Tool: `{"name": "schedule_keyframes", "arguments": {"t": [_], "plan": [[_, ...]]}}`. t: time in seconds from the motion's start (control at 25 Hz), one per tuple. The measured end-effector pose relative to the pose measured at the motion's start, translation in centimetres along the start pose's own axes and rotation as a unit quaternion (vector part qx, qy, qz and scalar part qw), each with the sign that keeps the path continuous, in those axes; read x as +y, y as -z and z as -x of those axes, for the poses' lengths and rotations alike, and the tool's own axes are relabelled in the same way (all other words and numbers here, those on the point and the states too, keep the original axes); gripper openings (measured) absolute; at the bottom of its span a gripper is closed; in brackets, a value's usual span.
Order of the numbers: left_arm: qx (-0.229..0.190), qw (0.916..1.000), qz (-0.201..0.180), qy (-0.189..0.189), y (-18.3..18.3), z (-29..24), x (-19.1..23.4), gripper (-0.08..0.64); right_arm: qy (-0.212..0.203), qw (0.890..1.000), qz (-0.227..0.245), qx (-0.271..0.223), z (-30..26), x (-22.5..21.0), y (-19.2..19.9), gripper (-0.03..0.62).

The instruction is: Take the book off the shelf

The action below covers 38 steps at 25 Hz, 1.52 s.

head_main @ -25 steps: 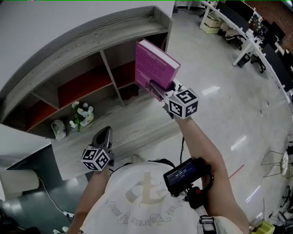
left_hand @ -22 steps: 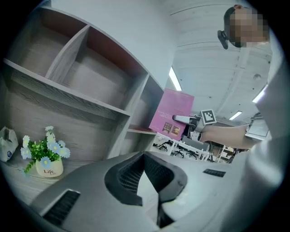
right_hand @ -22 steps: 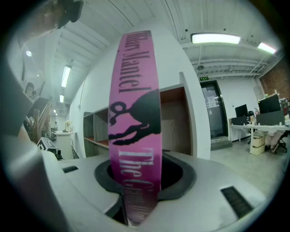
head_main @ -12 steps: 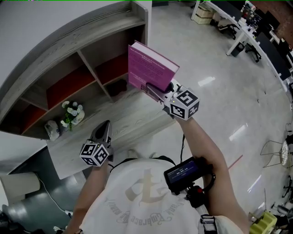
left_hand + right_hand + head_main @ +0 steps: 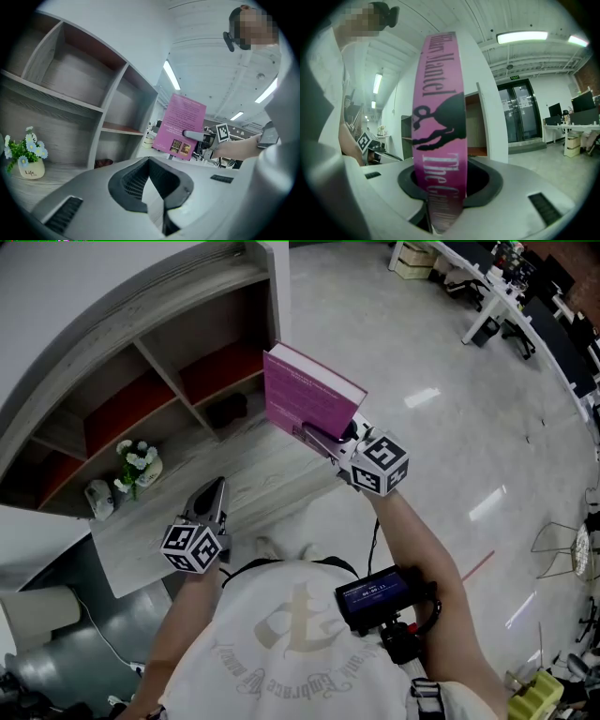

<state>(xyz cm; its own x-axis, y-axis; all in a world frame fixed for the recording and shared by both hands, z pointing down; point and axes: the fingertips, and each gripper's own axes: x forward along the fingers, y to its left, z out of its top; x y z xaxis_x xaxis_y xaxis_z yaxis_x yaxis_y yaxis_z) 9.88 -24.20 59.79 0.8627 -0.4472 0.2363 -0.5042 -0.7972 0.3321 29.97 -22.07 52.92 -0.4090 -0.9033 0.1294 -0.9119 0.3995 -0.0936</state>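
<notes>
Head view: I had the book (image 5: 309, 395) clear of the shelf (image 5: 141, 348), upright in the air past the ledge (image 5: 262, 479). The right gripper (image 5: 323, 434) pinched only its bottom edge, so I judged it could lever loose and drop.

Left gripper view: the left gripper (image 5: 152, 183) was closed and empty, and the pink cover showed beyond it.

Right gripper view: the jaws stood half apart, clamped on the pink, black-lettered spine.

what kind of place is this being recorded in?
Probably an open-plan office or lab. There are rows of desks with monitors, a wide glossy floor, and glass double doors at the far end.
</notes>
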Motion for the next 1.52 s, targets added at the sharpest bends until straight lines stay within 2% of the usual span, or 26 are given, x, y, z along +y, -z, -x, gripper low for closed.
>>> {"name": "schedule_keyframes", "arguments": {"t": [0.8, 1.24, 1.52], "plan": [[0.01, 0.9999, -0.005, 0.003, 3.0, 1.0, -6.7, 0.002, -0.046, 0.998, -0.021, 0.025, 7.0, 3.8, 6.9, 0.147], [0.033, 0.9993, -0.013, 0.007, 4.6, 1.3, -7.3, 0.002, -0.029, 0.998, -0.044, 0.016, 8.9, 4.0, 9.3, 0.147], [0.03, 0.9989, -0.031, 0.016, 3.4, 0.9, -7.8, 0.002, -0.022, 0.999, -0.042, -0.001, 9.4, 3.8, 8.8, 0.147]]}}
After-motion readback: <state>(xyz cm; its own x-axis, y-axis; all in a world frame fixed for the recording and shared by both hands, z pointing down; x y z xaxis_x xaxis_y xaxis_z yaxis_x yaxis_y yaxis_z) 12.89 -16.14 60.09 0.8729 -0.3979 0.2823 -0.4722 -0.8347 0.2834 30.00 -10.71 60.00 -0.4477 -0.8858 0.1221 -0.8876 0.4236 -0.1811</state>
